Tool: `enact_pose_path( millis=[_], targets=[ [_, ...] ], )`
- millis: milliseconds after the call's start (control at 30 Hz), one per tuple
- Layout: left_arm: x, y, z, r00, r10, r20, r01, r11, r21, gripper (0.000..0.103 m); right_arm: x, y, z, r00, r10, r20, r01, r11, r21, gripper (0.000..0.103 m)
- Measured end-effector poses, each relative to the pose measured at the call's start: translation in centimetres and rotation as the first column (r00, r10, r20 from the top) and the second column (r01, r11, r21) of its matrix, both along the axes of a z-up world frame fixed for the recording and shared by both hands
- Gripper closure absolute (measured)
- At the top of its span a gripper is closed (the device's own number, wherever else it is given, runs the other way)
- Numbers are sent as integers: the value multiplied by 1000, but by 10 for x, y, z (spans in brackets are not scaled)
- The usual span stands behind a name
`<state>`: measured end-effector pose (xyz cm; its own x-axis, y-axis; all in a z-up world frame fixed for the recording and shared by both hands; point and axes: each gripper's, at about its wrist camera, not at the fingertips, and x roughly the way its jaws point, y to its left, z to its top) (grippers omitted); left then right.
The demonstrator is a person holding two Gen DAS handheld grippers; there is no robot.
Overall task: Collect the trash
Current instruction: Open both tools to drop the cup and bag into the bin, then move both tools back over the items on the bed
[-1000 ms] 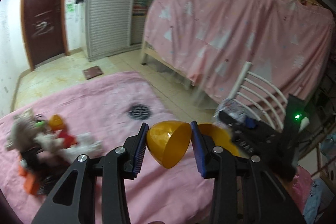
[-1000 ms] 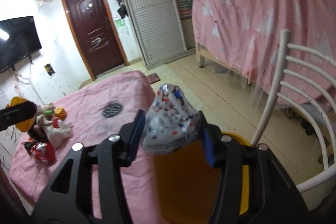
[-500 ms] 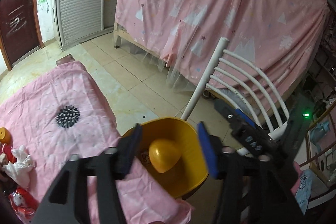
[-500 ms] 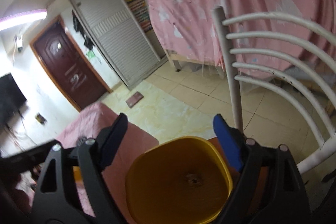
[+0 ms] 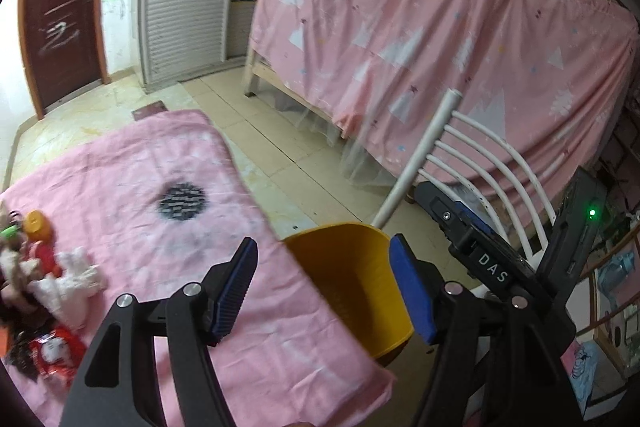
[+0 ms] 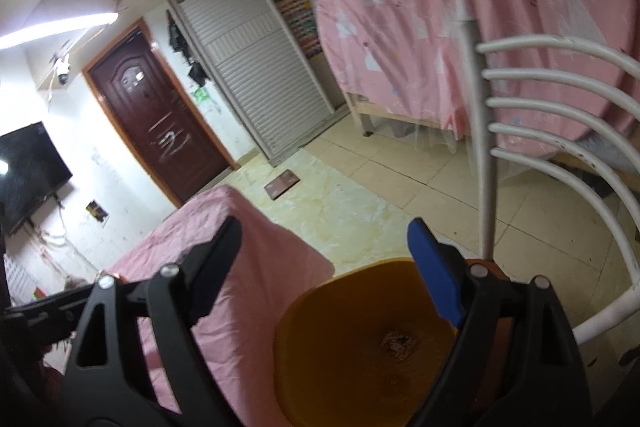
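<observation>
A yellow bin (image 5: 360, 287) stands at the right edge of the pink-covered table (image 5: 160, 227); it also shows in the right wrist view (image 6: 360, 339). My left gripper (image 5: 324, 287) is open and empty above the table edge beside the bin. My right gripper (image 6: 324, 259) is open and empty over the bin's near rim; it shows in the left wrist view (image 5: 472, 251). A pile of trash (image 5: 44, 283) with white tissue, a red wrapper and an orange piece lies at the table's left.
A white slatted chair (image 5: 472, 163) stands right behind the bin, also seen in the right wrist view (image 6: 540, 131). A pink curtained bed (image 5: 420, 27) is beyond. A dark round patch (image 5: 182, 199) marks the cloth. Tiled floor lies between table and bed.
One second ago my left gripper held an orange half-shell and my right a crumpled wrapper. Both jaws opened over the bin and the pieces dropped in. My left gripper has swung back toward the table.
</observation>
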<state>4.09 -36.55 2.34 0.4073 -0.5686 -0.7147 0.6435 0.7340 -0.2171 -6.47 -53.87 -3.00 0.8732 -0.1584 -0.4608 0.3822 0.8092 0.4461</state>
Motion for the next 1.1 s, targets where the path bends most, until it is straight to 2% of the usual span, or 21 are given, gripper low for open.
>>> enact_pose_path(
  millis=[100,300,533,700,900,1100],
  targets=[
    [5,24,7,999,45,17,-44,999,-8,40,8,22,6,999,43,-3,-43,998,-35,17],
    [20,75,14,990,139,30,-139,990,-17,39,20,59,13,992,121,-19,-122,988,-97,17],
    [39,131,18,963,259,77,-261,965,6,38,33,97,18,976,214,-32,-217,967,-135,16],
    [58,172,20,931,345,123,-352,935,38,36,45,135,18,950,309,-50,-313,939,-142,16],
    [88,219,23,887,438,150,-450,892,56,34,62,179,14,901,424,-92,-433,888,-153,15],
    [109,248,16,863,480,159,-497,864,85,31,73,209,5,855,504,-121,-517,845,-136,15]
  ],
)
